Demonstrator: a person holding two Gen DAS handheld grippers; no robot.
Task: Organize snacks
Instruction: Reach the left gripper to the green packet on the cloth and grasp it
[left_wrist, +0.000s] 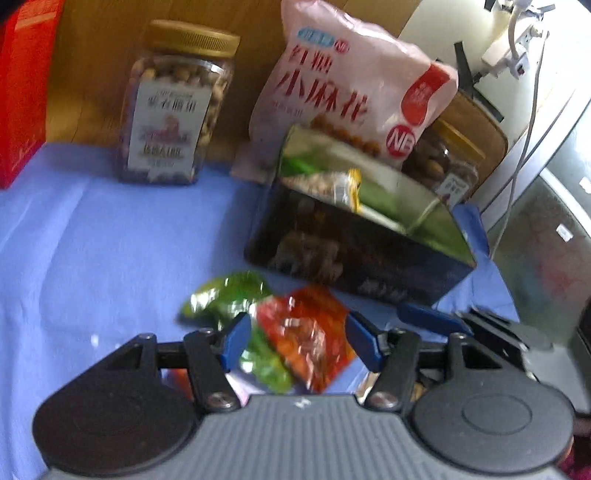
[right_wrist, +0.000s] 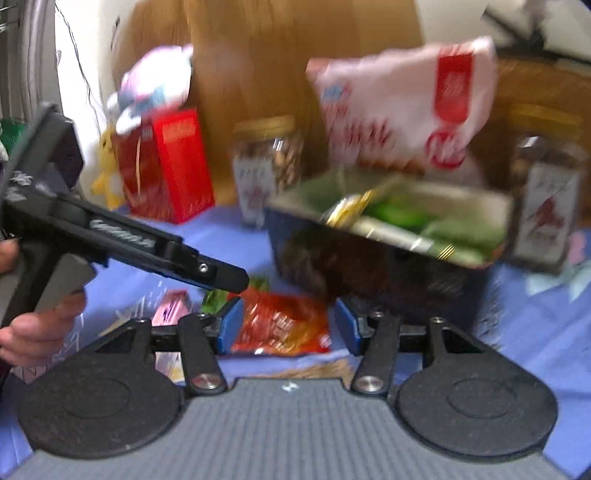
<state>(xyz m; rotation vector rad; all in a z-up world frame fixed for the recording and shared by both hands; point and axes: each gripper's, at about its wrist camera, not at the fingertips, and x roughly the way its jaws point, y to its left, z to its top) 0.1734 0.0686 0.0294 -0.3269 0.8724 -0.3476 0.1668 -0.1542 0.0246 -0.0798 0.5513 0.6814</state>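
A red snack packet (left_wrist: 306, 332) lies on the blue cloth, overlapping a green packet (left_wrist: 229, 295). My left gripper (left_wrist: 299, 339) is open and straddles the red packet, its blue pads beside it and not pressing. In the right wrist view the same red packet (right_wrist: 284, 325) lies between the fingers of my right gripper (right_wrist: 288, 326), which is also open. The left gripper's black tip (right_wrist: 229, 277) reaches in from the left just above the packets. Behind them stands a dark open tin (left_wrist: 362, 254) with several snack packets inside.
A pink snack bag (left_wrist: 351, 85) leans behind the tin, with a gold-lidded nut jar (left_wrist: 173, 107) to its left and another jar (left_wrist: 443, 162) to its right. A red box (right_wrist: 166, 166) stands far left. A small pink packet (right_wrist: 171, 310) lies near a person's hand (right_wrist: 29, 332).
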